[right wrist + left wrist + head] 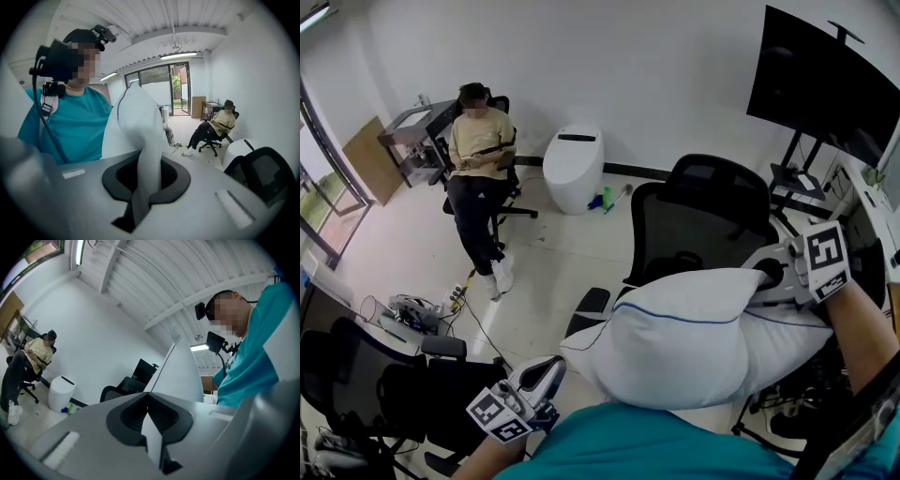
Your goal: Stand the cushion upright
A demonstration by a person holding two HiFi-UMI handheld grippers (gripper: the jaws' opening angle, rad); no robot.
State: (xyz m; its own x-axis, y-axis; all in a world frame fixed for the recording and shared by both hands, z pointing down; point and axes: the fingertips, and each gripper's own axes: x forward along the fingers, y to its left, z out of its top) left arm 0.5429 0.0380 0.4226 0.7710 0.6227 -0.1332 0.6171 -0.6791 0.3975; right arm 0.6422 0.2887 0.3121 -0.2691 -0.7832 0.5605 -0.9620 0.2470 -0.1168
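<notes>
The white cushion [675, 342] is held at lower centre, before a black chair [703, 216]; the left gripper [555, 367] has its fingers pinched on the cushion's left corner. At right, the right gripper [766, 275] has its fingers clamped on the cushion's edge.

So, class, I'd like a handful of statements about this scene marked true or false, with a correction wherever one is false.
1. The left claw and the right claw are each shut on the cushion. True.
2. The cushion lies on the floor. False: it is held up between the two claws.
3. The cushion is red. False: it is white with blue piping.
4. A seated person in a yellow top is across the room. True.
5. The screen shows a bright picture. False: it is dark.
</notes>
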